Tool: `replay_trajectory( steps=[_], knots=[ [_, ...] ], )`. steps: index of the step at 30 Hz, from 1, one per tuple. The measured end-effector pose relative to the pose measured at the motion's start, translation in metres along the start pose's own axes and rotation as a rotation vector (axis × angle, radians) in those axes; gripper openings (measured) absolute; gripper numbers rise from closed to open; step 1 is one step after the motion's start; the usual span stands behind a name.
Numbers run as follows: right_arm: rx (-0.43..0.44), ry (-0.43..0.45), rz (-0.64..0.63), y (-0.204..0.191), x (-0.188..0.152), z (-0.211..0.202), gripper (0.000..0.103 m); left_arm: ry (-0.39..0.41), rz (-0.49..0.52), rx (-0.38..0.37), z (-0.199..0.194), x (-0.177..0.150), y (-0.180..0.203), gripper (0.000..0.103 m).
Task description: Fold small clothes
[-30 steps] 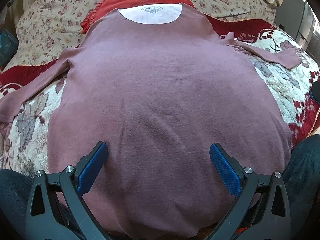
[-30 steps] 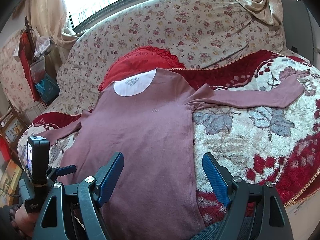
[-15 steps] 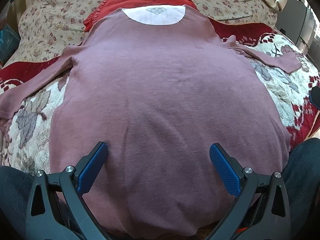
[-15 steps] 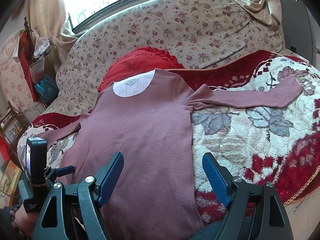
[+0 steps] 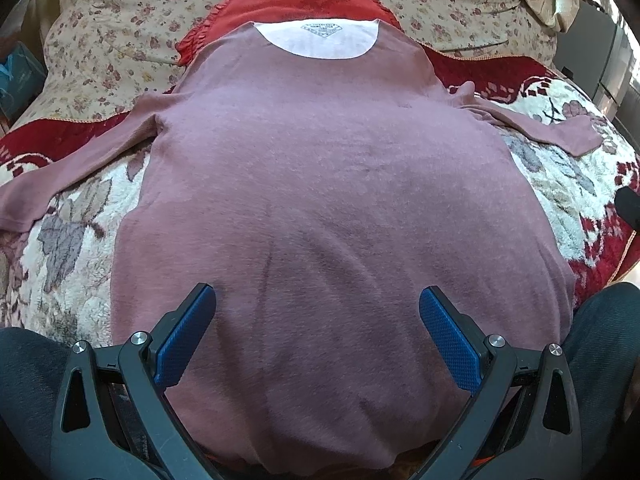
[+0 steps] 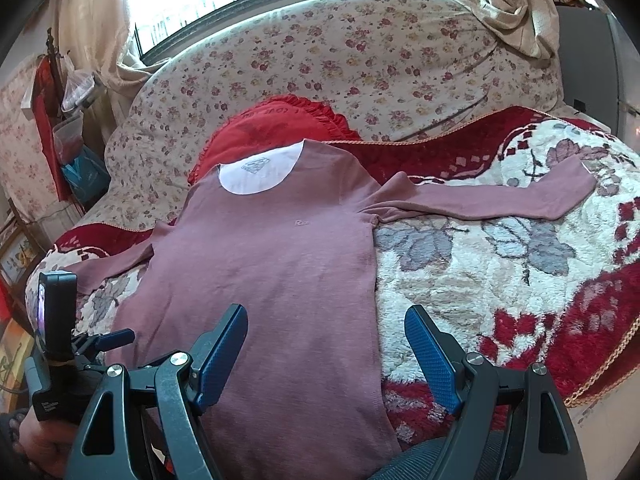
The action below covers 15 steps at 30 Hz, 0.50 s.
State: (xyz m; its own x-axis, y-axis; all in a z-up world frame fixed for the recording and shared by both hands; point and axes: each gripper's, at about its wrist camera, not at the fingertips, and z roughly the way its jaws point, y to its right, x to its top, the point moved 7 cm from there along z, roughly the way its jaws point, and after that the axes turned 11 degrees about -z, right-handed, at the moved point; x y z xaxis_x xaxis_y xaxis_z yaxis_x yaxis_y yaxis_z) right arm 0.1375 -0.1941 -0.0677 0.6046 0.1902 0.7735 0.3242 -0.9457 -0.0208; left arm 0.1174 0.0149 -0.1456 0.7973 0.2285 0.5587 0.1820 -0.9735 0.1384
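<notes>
Red frilly cushion [image 6: 280, 120] w/ floral sofa back [image 6: 360, 52], plush blanket [image 6: 500, 272] on seat.

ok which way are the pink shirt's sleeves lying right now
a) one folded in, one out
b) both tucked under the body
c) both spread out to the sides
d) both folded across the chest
c: the pink shirt lies flat on the floral blanket with its right sleeve stretched out to one side and its left sleeve out to the other, neither yet folded in.
</notes>
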Motion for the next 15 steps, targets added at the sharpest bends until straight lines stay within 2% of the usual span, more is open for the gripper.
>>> replay_trajectory(
  steps=[15],
  knots=[
    [-0.019,-0.009,-0.006,-0.0004,-0.0004,-0.0008,0.079,-0.017,-0.039,-0.023,-0.0014,0.0027,-0.0063,0.102]
  ],
)
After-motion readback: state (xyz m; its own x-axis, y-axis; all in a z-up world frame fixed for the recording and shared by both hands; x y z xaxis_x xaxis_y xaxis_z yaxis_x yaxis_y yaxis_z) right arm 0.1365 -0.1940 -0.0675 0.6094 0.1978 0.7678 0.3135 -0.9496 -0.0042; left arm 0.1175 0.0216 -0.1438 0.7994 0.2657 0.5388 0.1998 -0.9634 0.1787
